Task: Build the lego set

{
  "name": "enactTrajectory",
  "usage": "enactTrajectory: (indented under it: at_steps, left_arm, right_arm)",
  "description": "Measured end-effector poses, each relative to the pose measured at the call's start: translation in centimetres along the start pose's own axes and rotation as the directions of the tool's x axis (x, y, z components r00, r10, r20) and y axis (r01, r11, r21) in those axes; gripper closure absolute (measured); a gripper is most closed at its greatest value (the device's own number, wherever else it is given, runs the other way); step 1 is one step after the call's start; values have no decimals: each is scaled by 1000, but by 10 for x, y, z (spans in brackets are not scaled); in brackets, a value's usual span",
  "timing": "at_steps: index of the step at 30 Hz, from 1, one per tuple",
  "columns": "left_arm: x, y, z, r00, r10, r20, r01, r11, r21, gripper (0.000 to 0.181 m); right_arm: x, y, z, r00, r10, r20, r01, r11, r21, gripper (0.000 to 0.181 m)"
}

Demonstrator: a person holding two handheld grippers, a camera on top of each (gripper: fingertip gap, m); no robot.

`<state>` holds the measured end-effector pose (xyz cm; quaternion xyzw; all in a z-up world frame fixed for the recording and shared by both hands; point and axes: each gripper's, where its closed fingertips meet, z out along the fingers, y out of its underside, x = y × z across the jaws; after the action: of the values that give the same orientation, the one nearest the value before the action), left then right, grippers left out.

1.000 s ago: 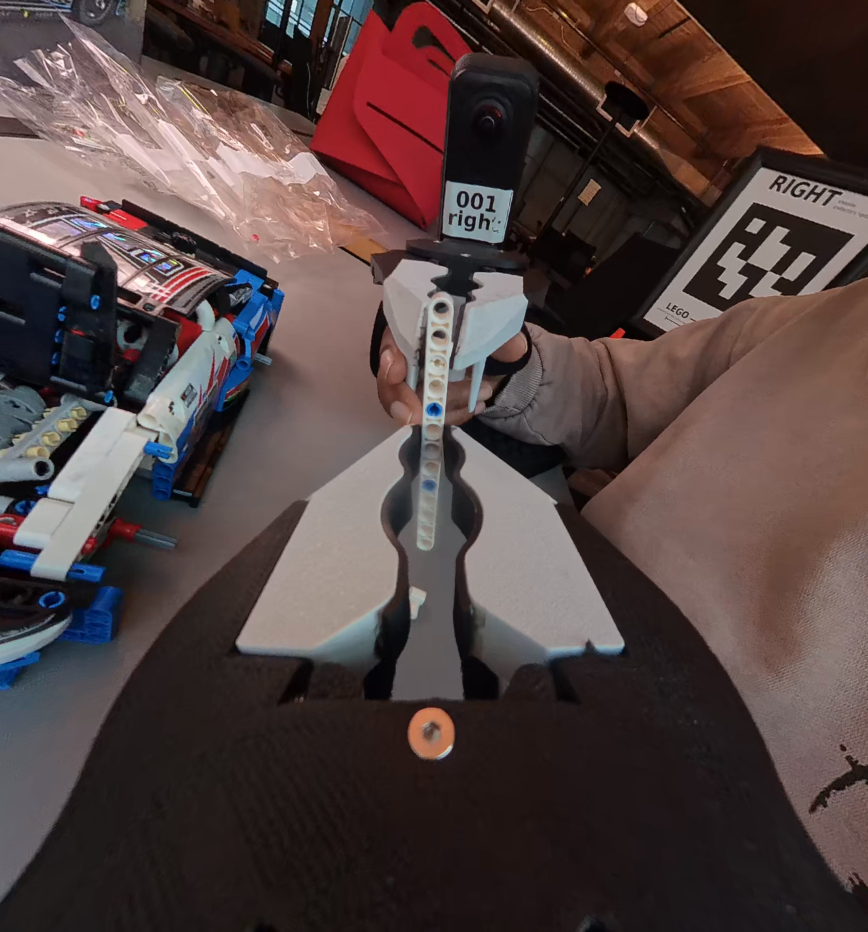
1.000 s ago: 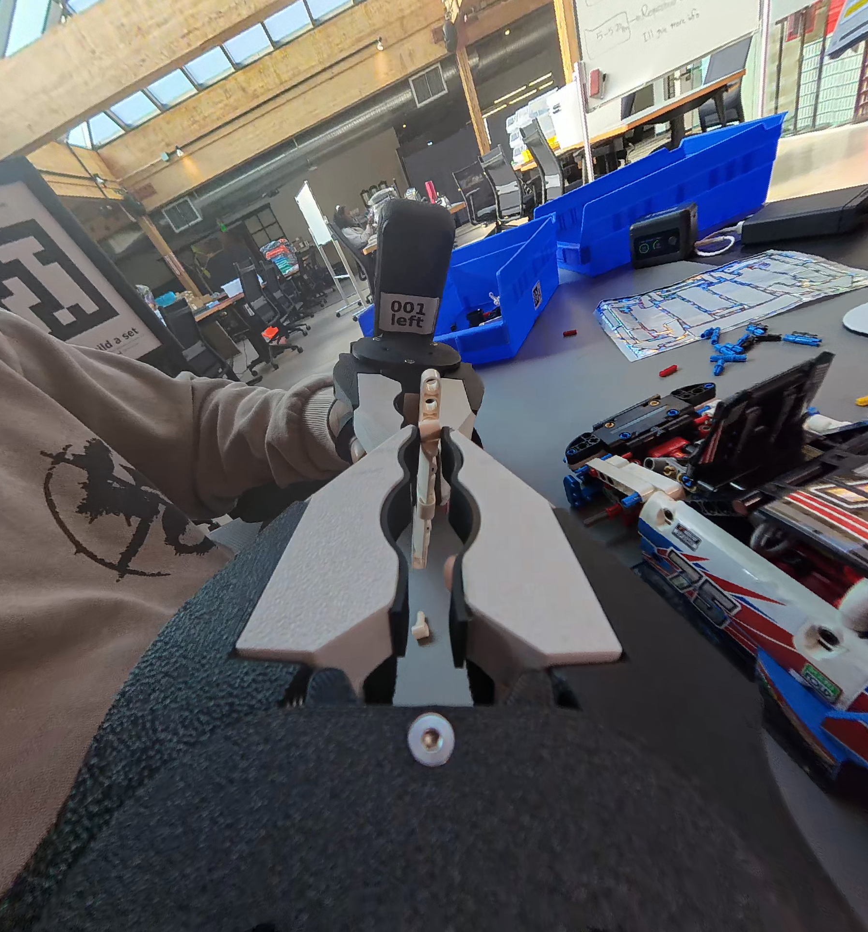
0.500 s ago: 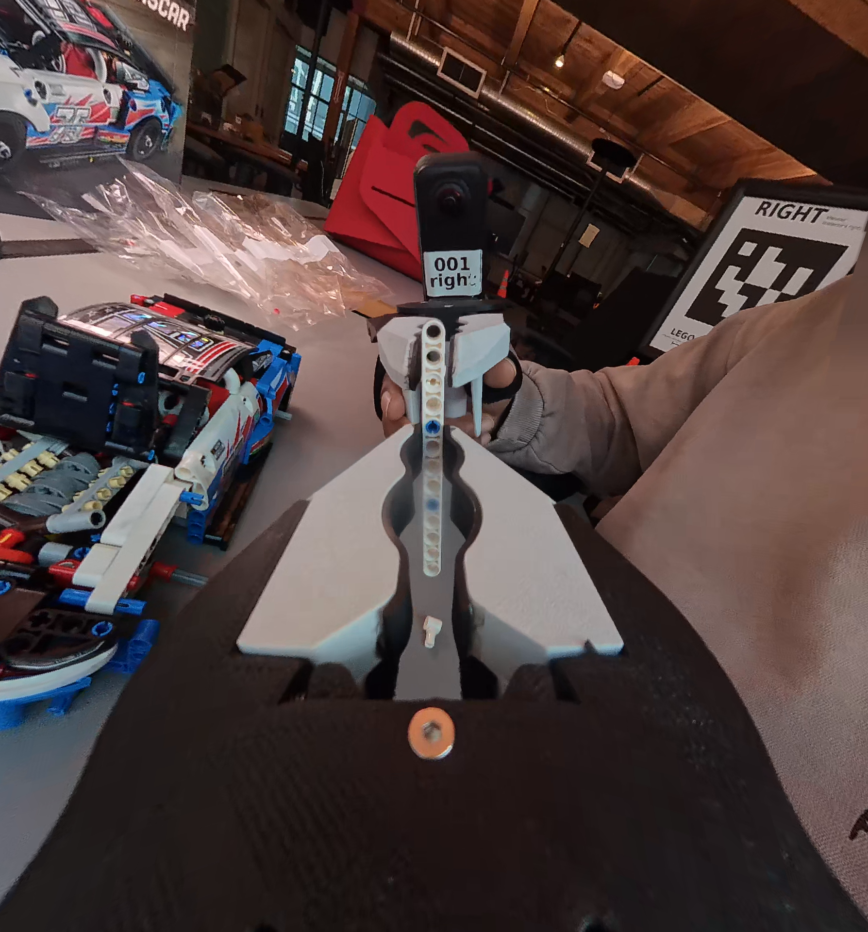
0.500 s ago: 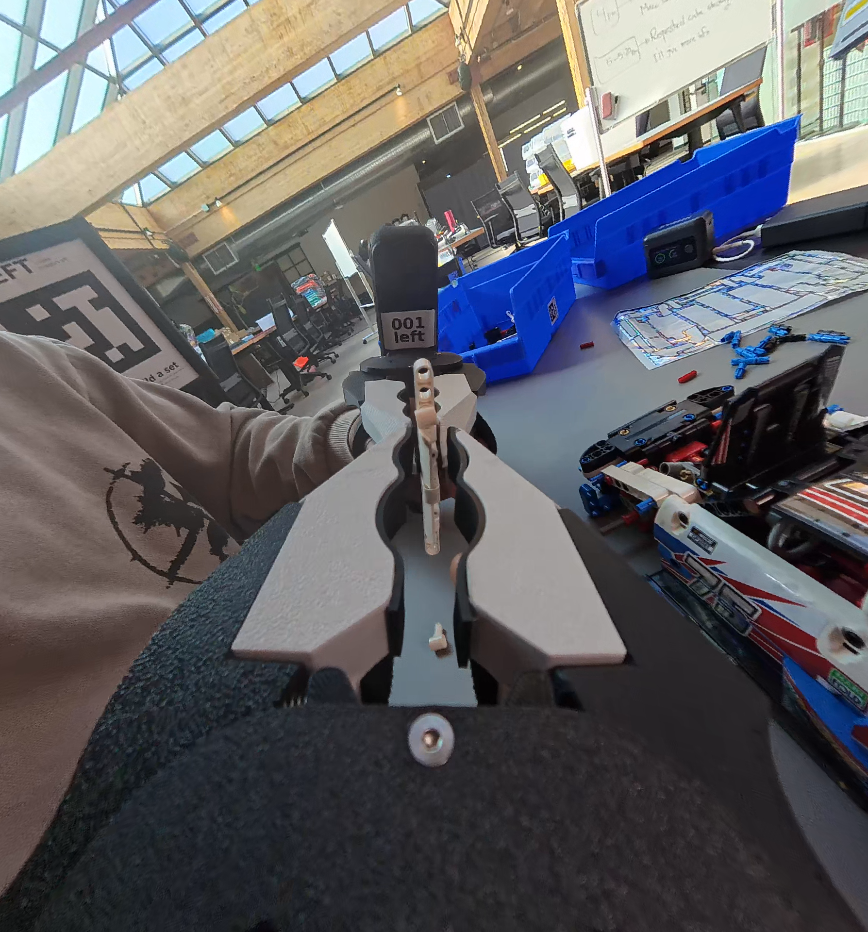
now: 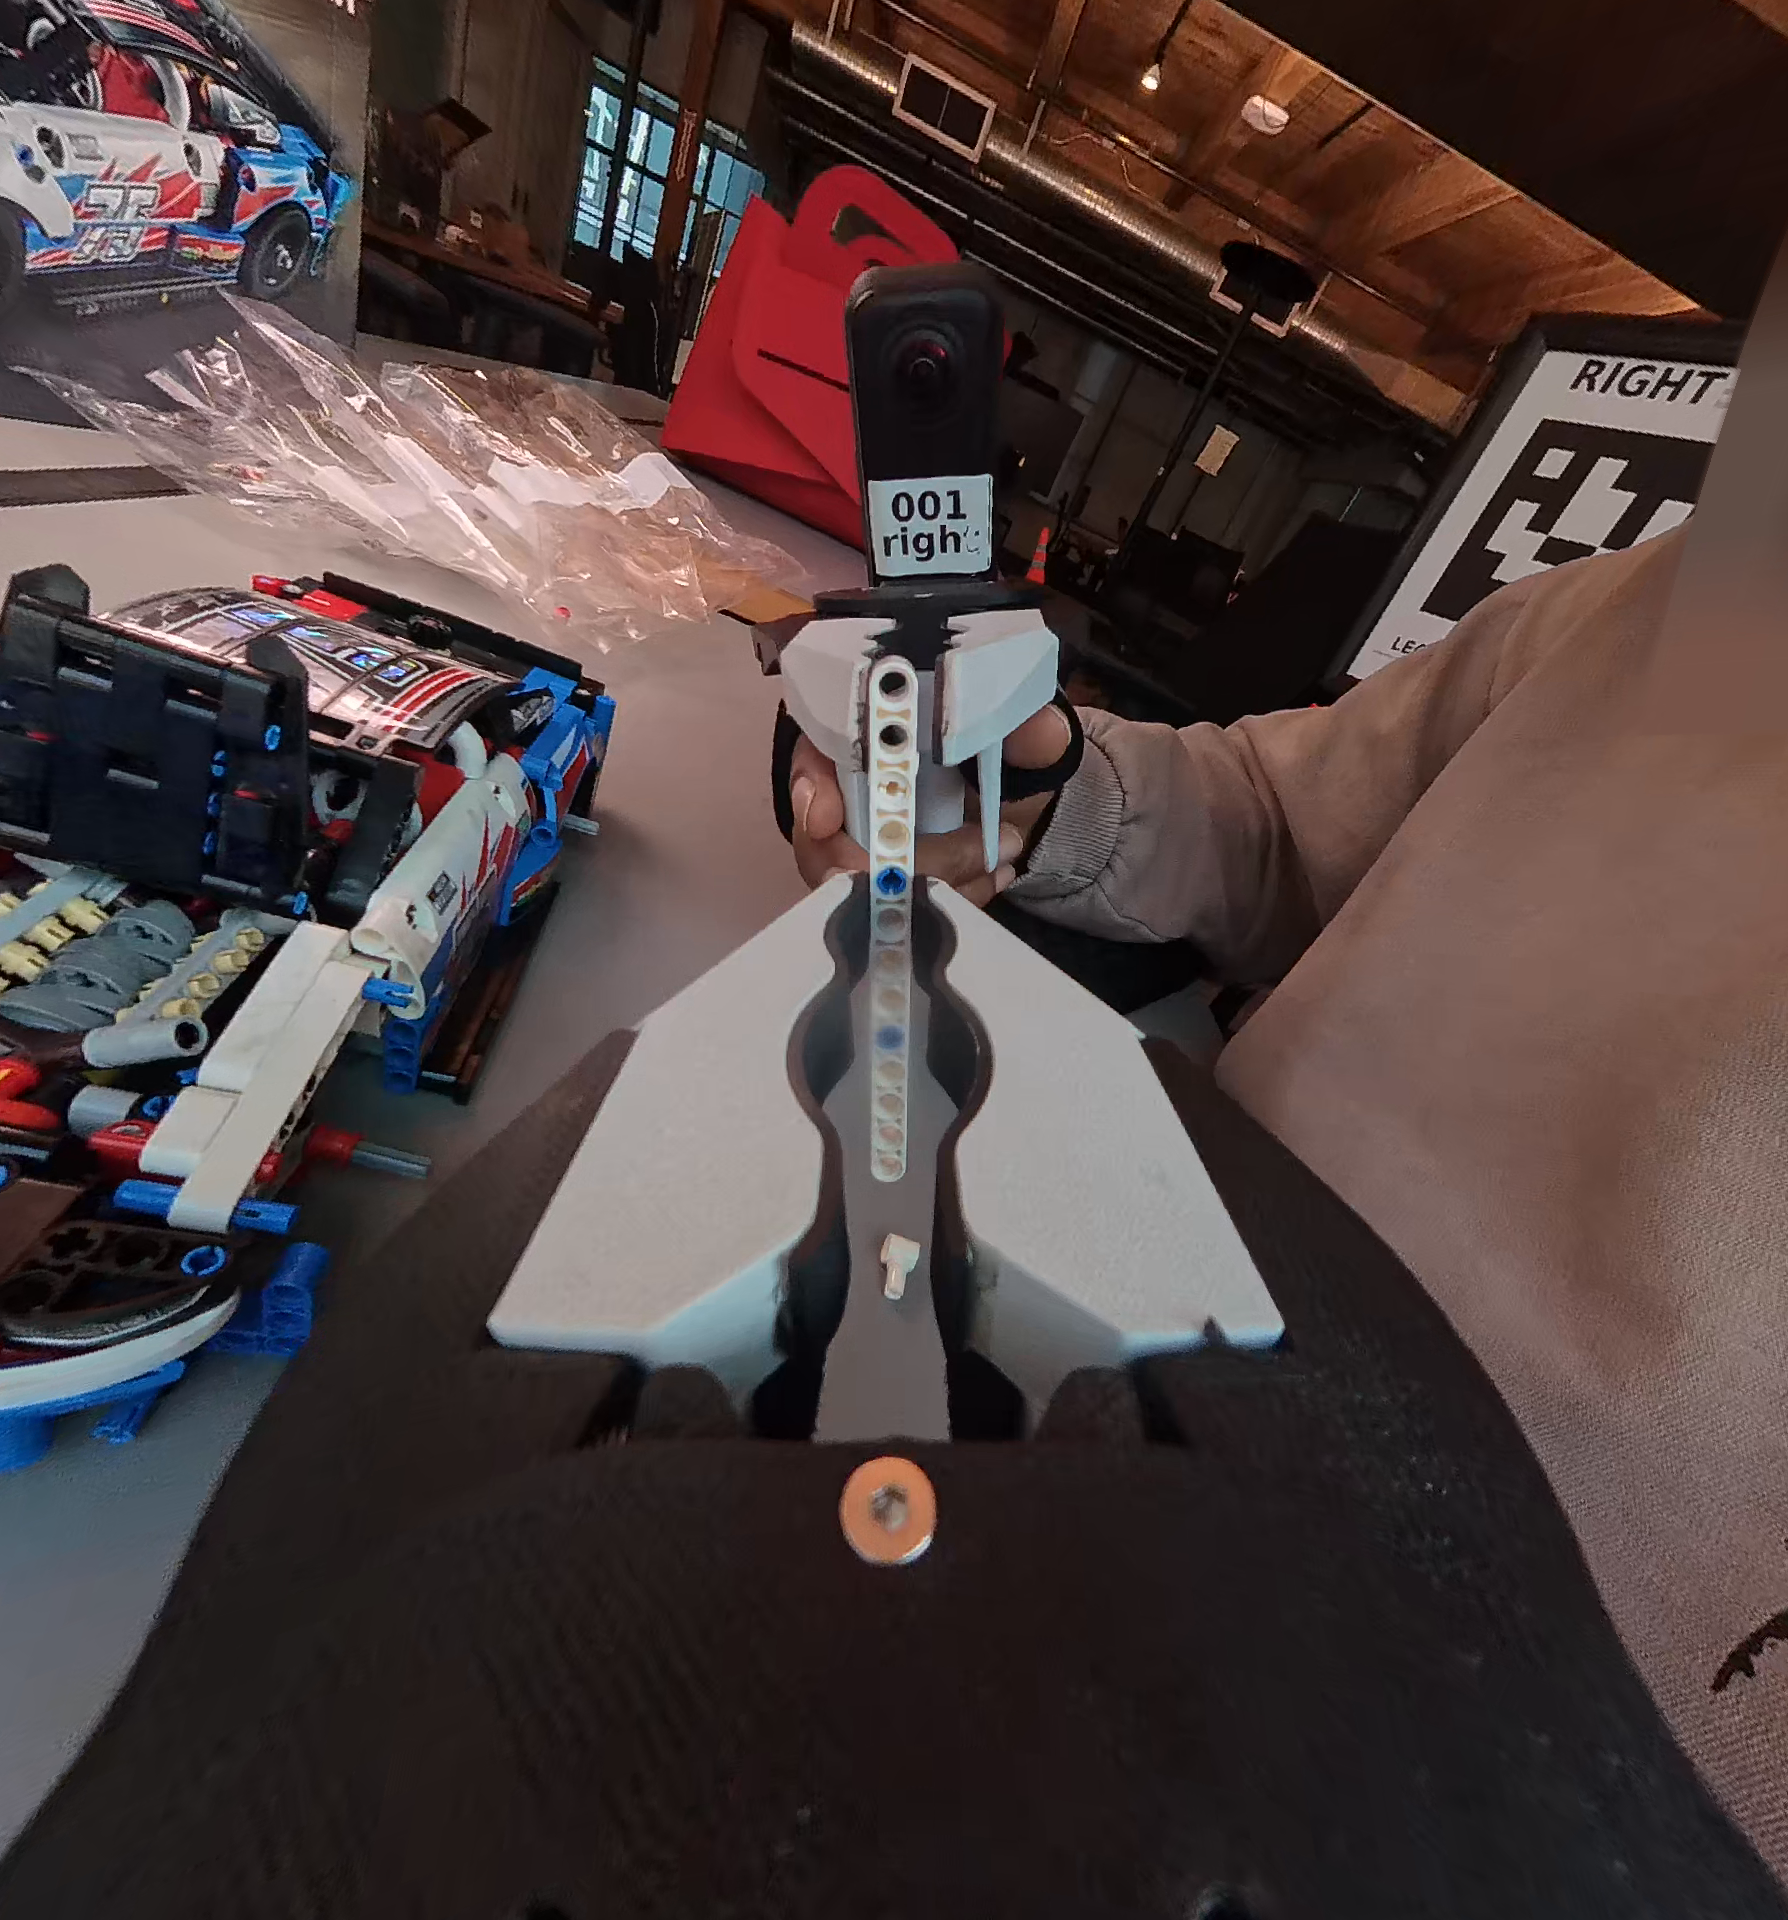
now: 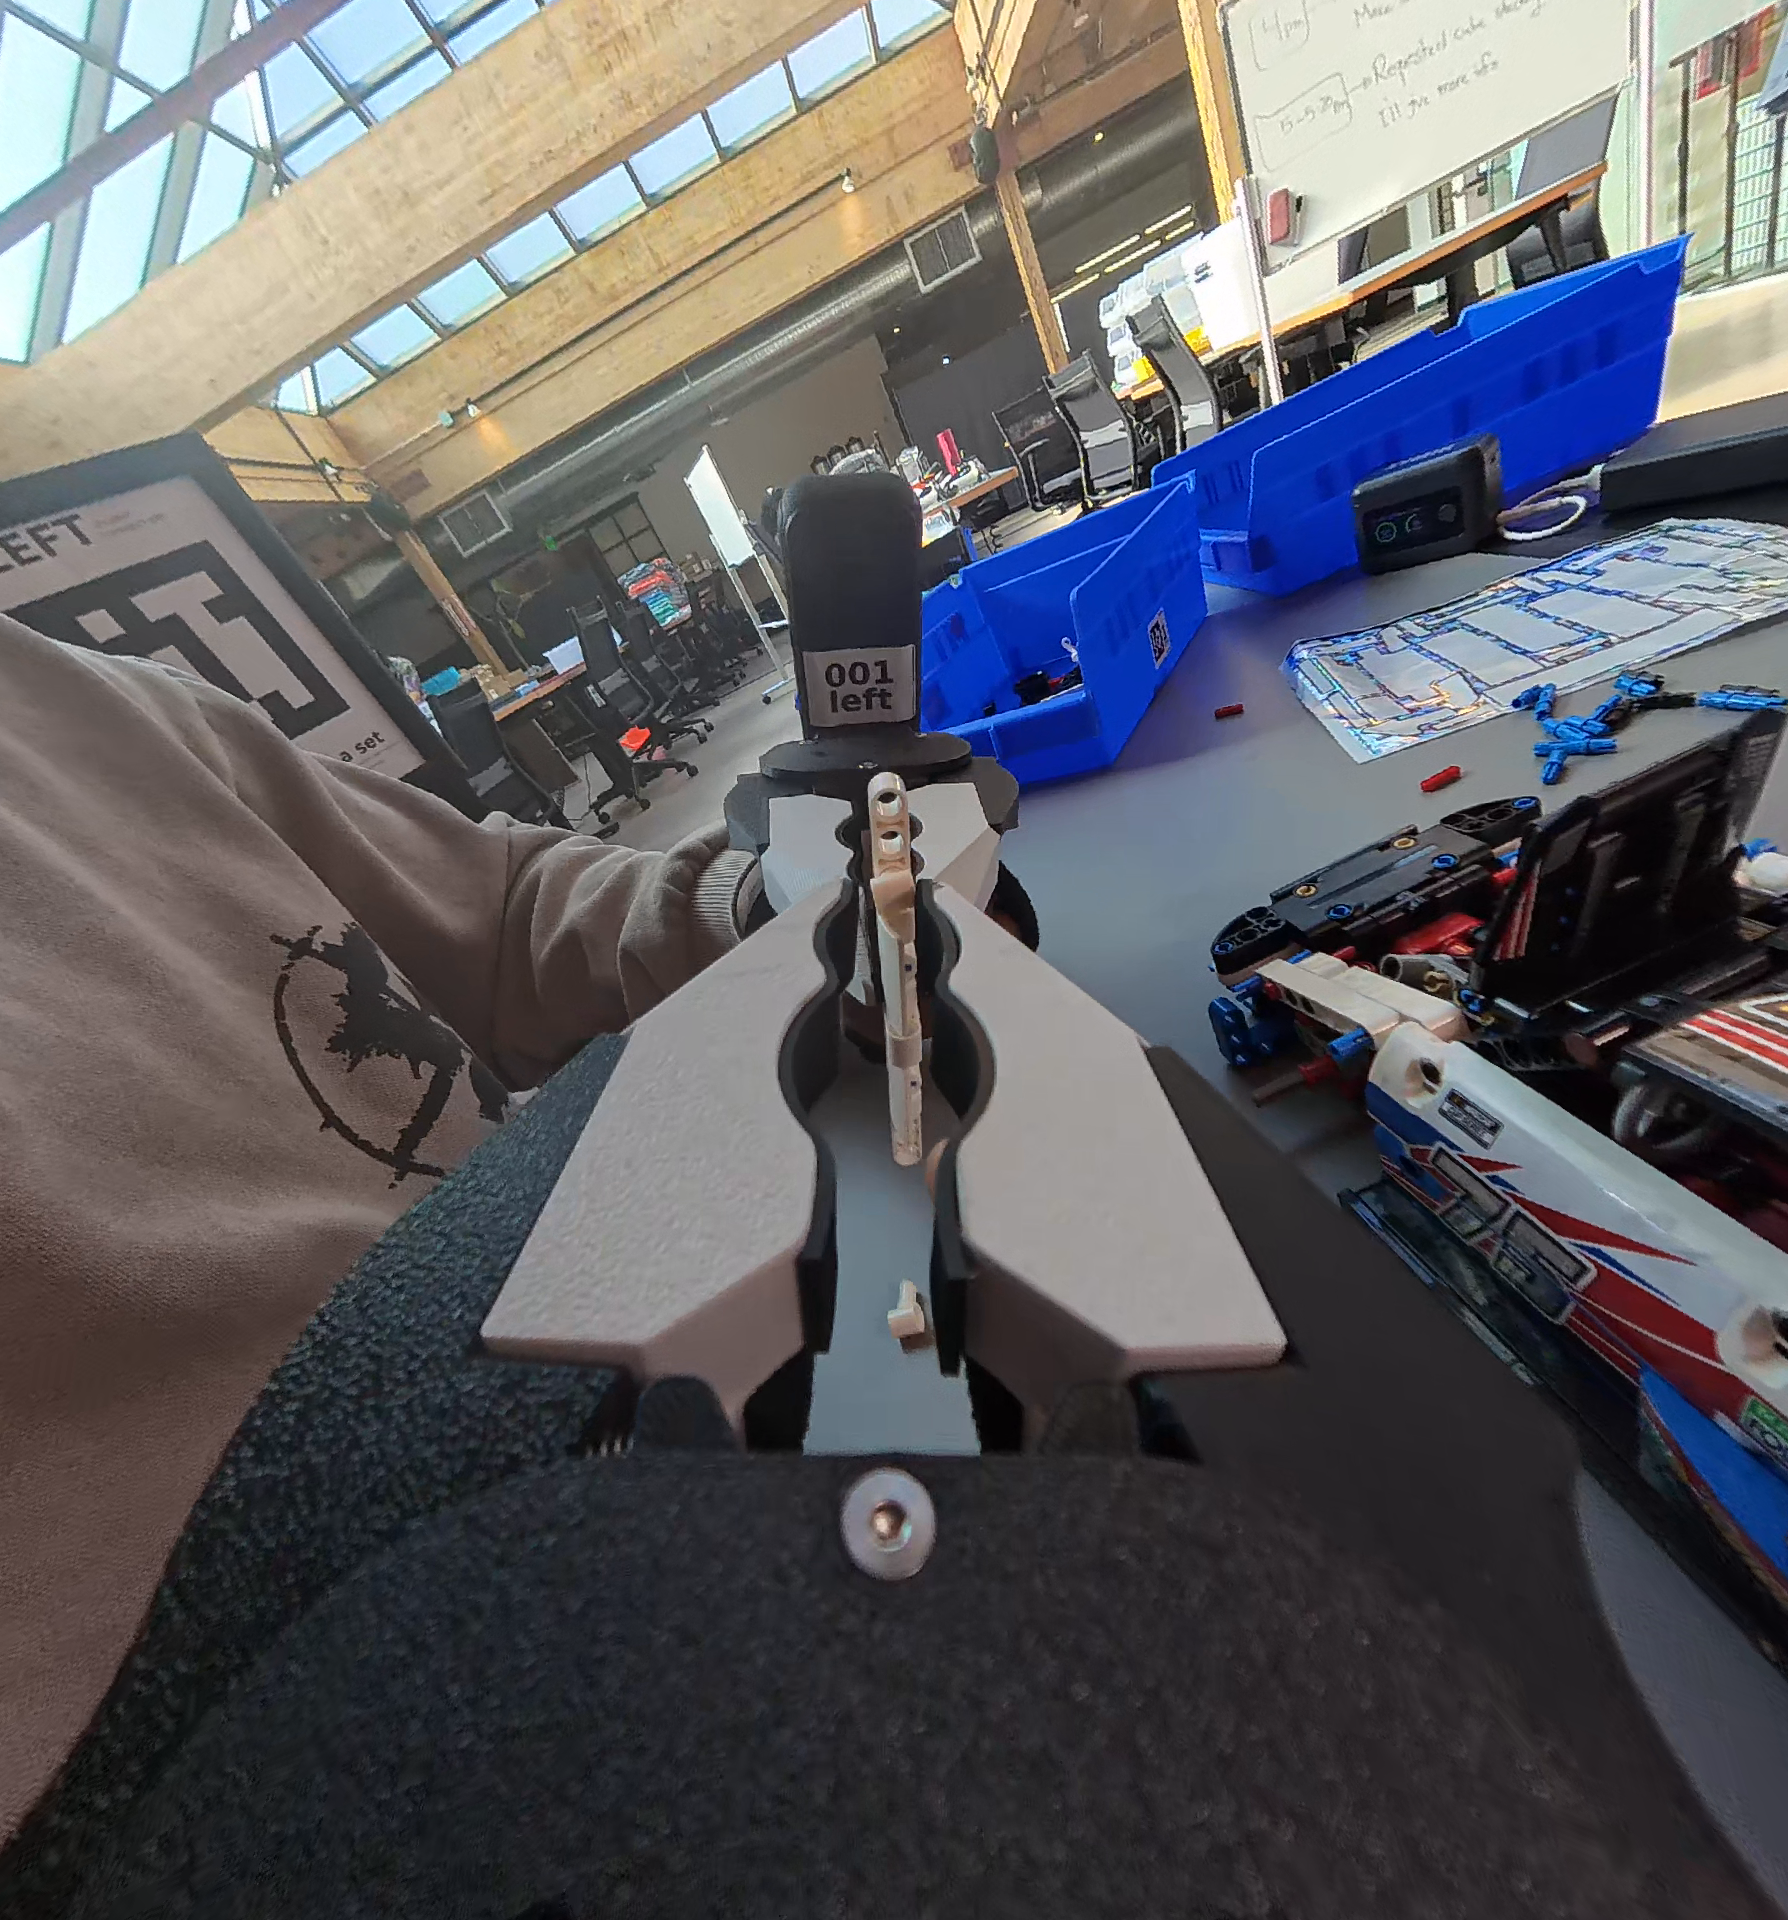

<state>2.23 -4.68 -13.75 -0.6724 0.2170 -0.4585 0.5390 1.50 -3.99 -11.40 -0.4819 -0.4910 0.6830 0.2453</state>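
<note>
A long white holed beam [image 5: 888, 997] with blue pins in it runs between my two grippers, which face each other above the grey table [image 5: 661, 748]. My left gripper [image 5: 890, 894] is shut on one end of the beam. My right gripper [image 6: 885, 904] is shut on the other end, where the beam [image 6: 900, 1039] shows edge-on. Each gripper also shows in the other's view: the right one [image 5: 911, 727] and the left one [image 6: 885, 842], each held by a hand. The partly built red, white and blue race car [image 5: 246, 831] stands on the table beside them [image 6: 1596, 1143].
Empty clear plastic bags [image 5: 433, 478] and the set's box [image 5: 142, 187] lie behind the car. Blue bins [image 6: 1077, 644], a sticker sheet [image 6: 1555, 634], loose blue pins [image 6: 1596, 717] and a black device [image 6: 1425, 514] sit farther back. The person's beige sleeve [image 5: 1492, 935] is close by. My left and right fingertips are right by each other.
Both grippers have tilted upward together, so more of the room shows. The beam stays held between them in the same way.
</note>
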Motion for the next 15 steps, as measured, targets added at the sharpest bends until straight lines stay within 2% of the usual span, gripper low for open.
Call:
enactTrajectory:
  at_steps: [5, 12, 15]
  left_arm:
    - [1, 2, 0, 1000, -7, -10, 6, 1000, -7, 176]
    - [3, 5, 2, 999, -22, -23, 21, 1000, -21, 176]
    - [3, 7, 2, 999, -34, -24, 33, 999, -24, 176]
  right_arm:
    - [3, 4, 0, 999, -32, -26, 31, 999, -26, 169]
    - [-1, 6, 1, 991, -129, -35, 127, 991, -51, 175]
    - [0, 8, 1, 992, -122, -36, 120, 991, -58, 175]
